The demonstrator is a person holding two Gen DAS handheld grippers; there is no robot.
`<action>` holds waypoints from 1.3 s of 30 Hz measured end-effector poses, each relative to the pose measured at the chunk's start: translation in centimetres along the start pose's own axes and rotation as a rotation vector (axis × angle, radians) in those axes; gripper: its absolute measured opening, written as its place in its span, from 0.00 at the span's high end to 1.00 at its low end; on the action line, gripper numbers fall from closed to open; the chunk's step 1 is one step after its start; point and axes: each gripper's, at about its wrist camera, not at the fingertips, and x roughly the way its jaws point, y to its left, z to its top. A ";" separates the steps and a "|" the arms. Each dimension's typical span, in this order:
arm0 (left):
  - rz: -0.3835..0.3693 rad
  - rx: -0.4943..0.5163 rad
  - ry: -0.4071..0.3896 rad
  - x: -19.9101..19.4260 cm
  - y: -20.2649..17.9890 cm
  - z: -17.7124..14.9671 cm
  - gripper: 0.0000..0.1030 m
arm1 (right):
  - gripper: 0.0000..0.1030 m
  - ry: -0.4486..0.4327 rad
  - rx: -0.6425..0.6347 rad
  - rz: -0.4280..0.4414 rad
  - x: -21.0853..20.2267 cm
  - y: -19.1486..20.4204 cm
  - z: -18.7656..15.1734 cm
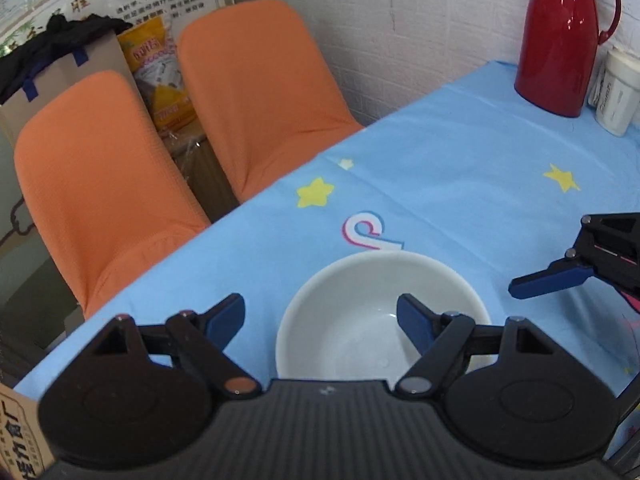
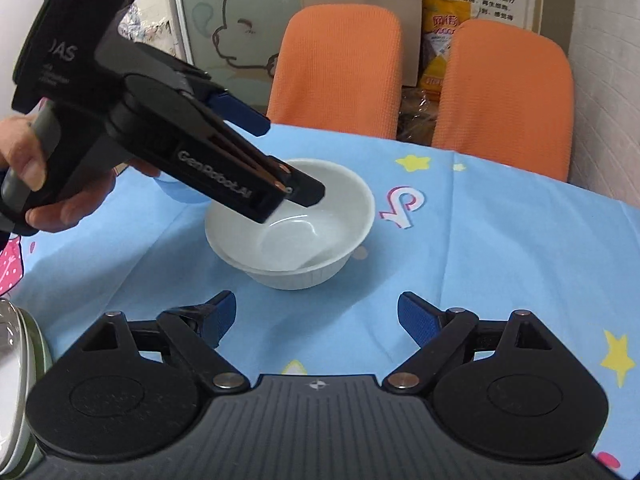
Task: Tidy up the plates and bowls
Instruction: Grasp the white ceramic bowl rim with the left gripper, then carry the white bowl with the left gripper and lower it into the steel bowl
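Observation:
A white bowl [image 1: 380,312] stands on the blue star-print tablecloth [image 1: 460,184]; in the right wrist view [image 2: 296,224] it looks like two bowls nested. My left gripper [image 1: 320,320] is open, its right finger over the bowl's inside and its left finger outside the rim, so the jaws straddle the bowl's near-left wall. In the right wrist view the left gripper's body [image 2: 160,136] hangs over the bowl, held by a hand. My right gripper [image 2: 314,320] is open and empty, just short of the bowl; one of its fingers [image 1: 548,280] shows in the left wrist view.
A red thermos jug [image 1: 560,36] and a white cup [image 1: 620,92] stand at the table's far corner by the wall. Two orange chairs [image 1: 256,92] face the table's far edge. A glass-lidded container [image 2: 16,380] sits at the near left.

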 end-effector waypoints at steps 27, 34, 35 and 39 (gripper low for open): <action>-0.023 -0.024 -0.110 -2.6 -3.1 0.3 0.27 | 0.00 -0.136 -0.058 -0.053 -0.3 1.3 1.6; -0.024 -0.042 -0.196 -8.8 -6.6 -0.2 0.27 | 0.00 -0.233 -0.081 -0.100 -6.1 2.5 0.7; -0.022 -0.047 -0.202 -9.6 -7.1 -0.4 0.27 | 0.00 -0.246 -0.084 -0.107 -6.9 2.7 0.3; -0.034 -0.072 -0.234 -12.8 -8.9 -1.8 0.25 | 0.00 -0.287 -0.104 -0.137 -10.1 4.3 -1.5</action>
